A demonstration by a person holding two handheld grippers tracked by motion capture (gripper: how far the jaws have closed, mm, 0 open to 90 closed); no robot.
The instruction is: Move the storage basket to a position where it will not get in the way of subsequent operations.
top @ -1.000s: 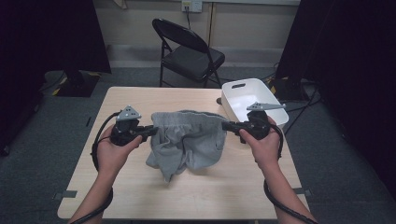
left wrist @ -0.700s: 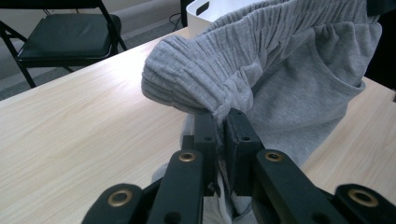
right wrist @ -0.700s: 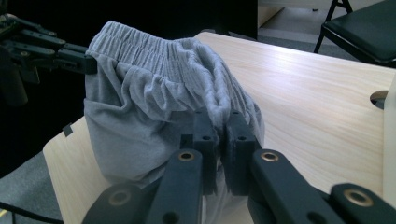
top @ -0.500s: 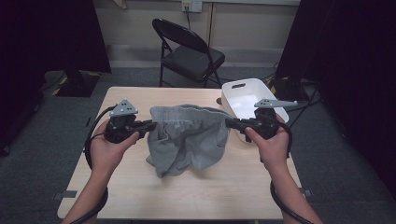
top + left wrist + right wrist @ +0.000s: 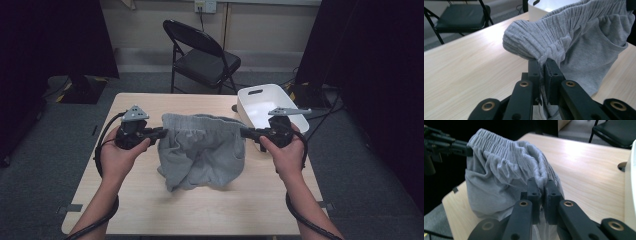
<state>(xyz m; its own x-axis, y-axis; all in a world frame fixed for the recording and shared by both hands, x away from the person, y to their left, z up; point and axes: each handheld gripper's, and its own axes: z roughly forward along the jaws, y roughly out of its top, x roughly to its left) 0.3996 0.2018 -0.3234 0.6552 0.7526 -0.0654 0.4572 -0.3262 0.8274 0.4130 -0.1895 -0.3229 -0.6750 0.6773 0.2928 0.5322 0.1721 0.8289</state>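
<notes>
A pair of grey shorts (image 5: 202, 147) with a ribbed elastic waistband hangs above the wooden table (image 5: 150, 210), stretched between both grippers. My left gripper (image 5: 162, 132) is shut on the waistband's left end (image 5: 541, 58). My right gripper (image 5: 243, 132) is shut on the waistband's right end (image 5: 540, 178). The lower part of the shorts droops and touches the table top. In the right gripper view the left gripper (image 5: 470, 151) appears far off at the other end of the waistband.
A white plastic bin (image 5: 270, 107) stands at the table's back right corner, just behind my right hand. A black folding chair (image 5: 202, 57) stands beyond the far edge. A small round hole (image 5: 624, 166) sits in the table near the bin.
Both grippers have moved apart and slightly up, pulling the waistband wider and tauter. The shorts hang more spread out than before.
</notes>
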